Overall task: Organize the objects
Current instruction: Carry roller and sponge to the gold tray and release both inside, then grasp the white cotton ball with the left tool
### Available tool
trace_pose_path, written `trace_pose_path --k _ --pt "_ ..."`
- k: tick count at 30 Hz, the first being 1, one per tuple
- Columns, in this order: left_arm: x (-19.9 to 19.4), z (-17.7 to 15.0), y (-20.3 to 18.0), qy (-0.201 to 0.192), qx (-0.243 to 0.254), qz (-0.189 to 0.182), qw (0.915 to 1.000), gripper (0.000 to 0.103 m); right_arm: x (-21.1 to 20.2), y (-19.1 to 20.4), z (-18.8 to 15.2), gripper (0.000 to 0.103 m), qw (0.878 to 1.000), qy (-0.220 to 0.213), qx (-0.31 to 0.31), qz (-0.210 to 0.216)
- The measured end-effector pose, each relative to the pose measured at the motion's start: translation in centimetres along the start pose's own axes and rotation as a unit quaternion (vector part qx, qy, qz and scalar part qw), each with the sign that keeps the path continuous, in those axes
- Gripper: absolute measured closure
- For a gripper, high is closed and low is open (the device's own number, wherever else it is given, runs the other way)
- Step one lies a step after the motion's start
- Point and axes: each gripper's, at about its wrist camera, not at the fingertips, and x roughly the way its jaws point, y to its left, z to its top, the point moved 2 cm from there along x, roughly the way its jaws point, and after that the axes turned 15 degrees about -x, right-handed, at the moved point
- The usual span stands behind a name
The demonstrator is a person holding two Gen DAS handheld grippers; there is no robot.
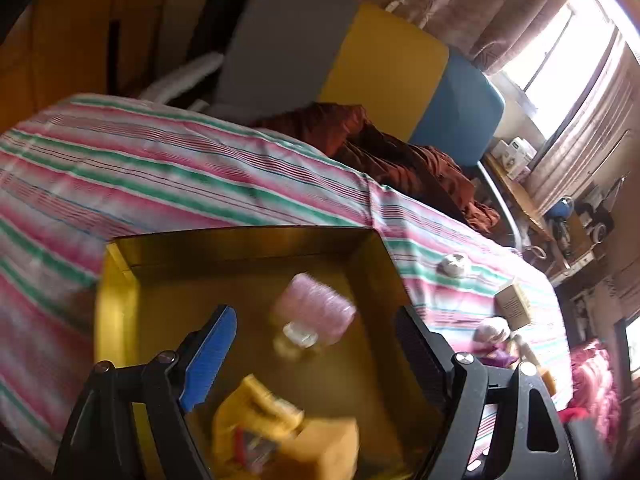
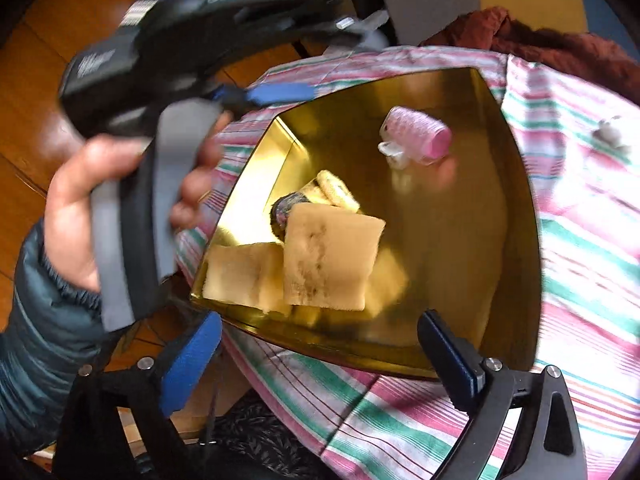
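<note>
A gold box [image 1: 120,312] [image 2: 520,240] sits on the striped bedspread. Inside it lie a pink hair roller [image 1: 316,308] [image 2: 416,136], a yellow sponge [image 1: 320,452] [image 2: 332,260] and a yellow packet [image 1: 252,420]. My left gripper [image 1: 316,360] is open and empty above the box. It also shows in the right wrist view, held in a hand at the box's left rim, with one blue fingertip [image 2: 280,92] visible. My right gripper [image 2: 324,360] is open and empty over the box's near edge.
On the bedspread [image 1: 160,176] beyond the box lie a small grey object [image 1: 454,266] [image 2: 610,132], a cardboard box [image 1: 514,300] and a pink-purple item [image 1: 494,340]. A rust-brown cloth [image 1: 400,152] is bunched at the bed's head. Wooden floor [image 2: 40,100] is on the left.
</note>
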Motion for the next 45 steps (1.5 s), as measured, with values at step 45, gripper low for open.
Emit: trace_pose_path --k 45 --pt "-9.2 -12.3 1.8 -0.104 0.068 0.092 0.988 0.02 -7.1 -1.2 -2.4 0.0 0.965 -0.076 -0.018 -0.251"
